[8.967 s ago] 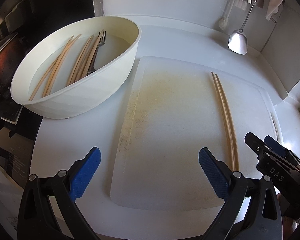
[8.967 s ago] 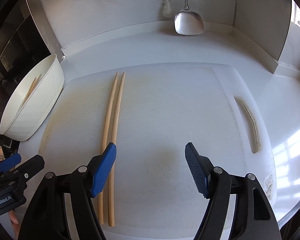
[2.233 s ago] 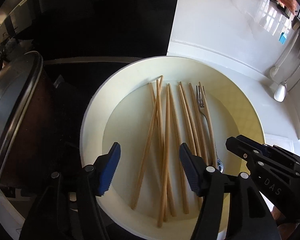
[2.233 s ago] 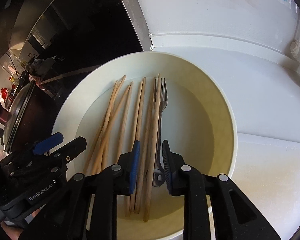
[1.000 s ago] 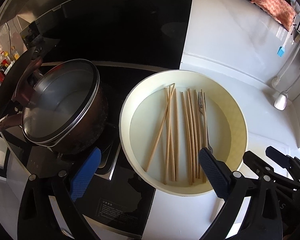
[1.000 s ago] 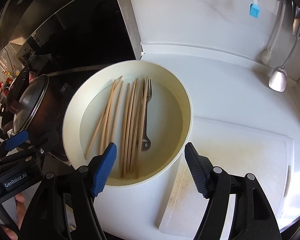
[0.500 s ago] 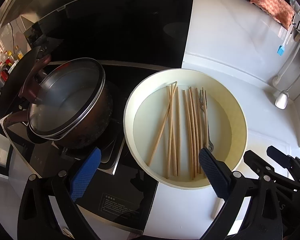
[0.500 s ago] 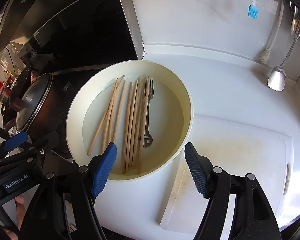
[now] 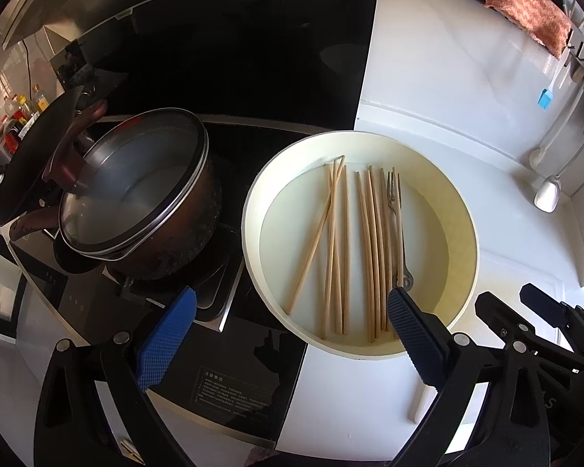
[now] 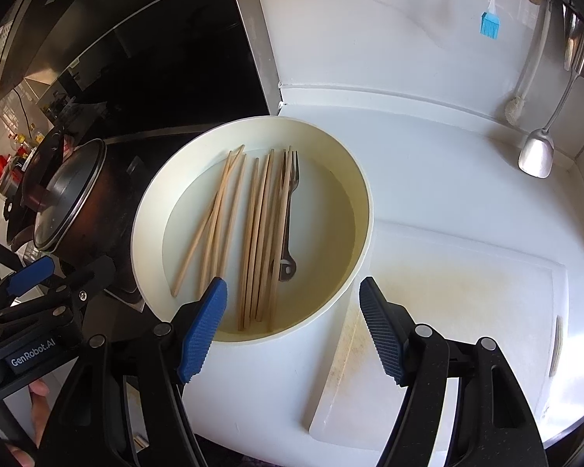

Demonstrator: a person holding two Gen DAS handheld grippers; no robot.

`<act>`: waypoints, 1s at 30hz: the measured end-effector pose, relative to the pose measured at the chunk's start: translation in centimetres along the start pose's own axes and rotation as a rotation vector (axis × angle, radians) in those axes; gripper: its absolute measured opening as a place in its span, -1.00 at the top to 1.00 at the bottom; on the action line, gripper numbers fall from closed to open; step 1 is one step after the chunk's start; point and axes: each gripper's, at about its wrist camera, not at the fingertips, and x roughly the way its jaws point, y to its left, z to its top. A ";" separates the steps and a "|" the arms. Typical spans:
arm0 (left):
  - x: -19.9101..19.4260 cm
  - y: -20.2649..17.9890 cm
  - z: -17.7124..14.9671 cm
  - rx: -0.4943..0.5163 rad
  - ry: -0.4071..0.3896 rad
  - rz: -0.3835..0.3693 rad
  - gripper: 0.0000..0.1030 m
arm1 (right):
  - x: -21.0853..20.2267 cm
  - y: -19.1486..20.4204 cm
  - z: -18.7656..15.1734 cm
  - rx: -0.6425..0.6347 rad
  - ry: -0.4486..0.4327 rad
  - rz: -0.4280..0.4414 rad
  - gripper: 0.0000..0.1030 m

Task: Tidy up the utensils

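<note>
A cream oval bowl (image 9: pixel 469 233) (image 10: pixel 364 202) stands on the white counter beside the stove. In it lie several wooden chopsticks (image 9: pixel 344 249) (image 10: pixel 253 229) and a metal fork (image 9: pixel 397 229) (image 10: pixel 290 210) at their right. My left gripper (image 9: pixel 284 334) is open and empty, held above the bowl's near-left edge and the stove. My right gripper (image 10: pixel 292 327) is open and empty, above the bowl's near rim. Each gripper's body shows at the edge of the other's view.
A dark pot with a glass lid (image 9: pixel 136 194) (image 10: pixel 62 198) sits on the black cooktop (image 9: pixel 237 369) left of the bowl. A white cutting board (image 10: pixel 447 311) lies to the right. A spatula (image 10: pixel 537 151), a brush and a blue basting brush (image 10: pixel 489 23) hang on the back wall.
Both grippers have drawn back and up from the bowl a little more. Both stay open and empty. The chopsticks and fork have not moved.
</note>
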 end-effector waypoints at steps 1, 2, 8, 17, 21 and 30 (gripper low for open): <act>0.0 0.0 -0.1 -0.001 0.003 0.001 -0.88 | 0.0 0.1 0.0 -0.002 0.001 0.001 -0.31; 0.0 0.0 -0.1 -0.001 0.005 0.004 -0.88 | -0.1 0.1 -0.1 -0.003 0.000 0.002 -0.31; -0.1 0.3 -0.1 -0.005 0.006 0.013 -0.88 | -0.4 0.5 -0.1 -0.010 -0.006 0.003 -0.31; -0.5 0.4 -0.1 -0.007 -0.002 0.001 -0.88 | -0.8 0.8 -0.1 -0.015 -0.017 -0.001 -0.31; -0.5 0.4 -0.1 -0.008 -0.001 -0.003 -0.88 | -0.9 0.8 -0.1 -0.012 -0.017 -0.003 -0.31; -0.3 0.2 0.1 -0.001 0.000 -0.006 -0.88 | -0.7 0.6 0.1 -0.005 -0.013 -0.005 -0.31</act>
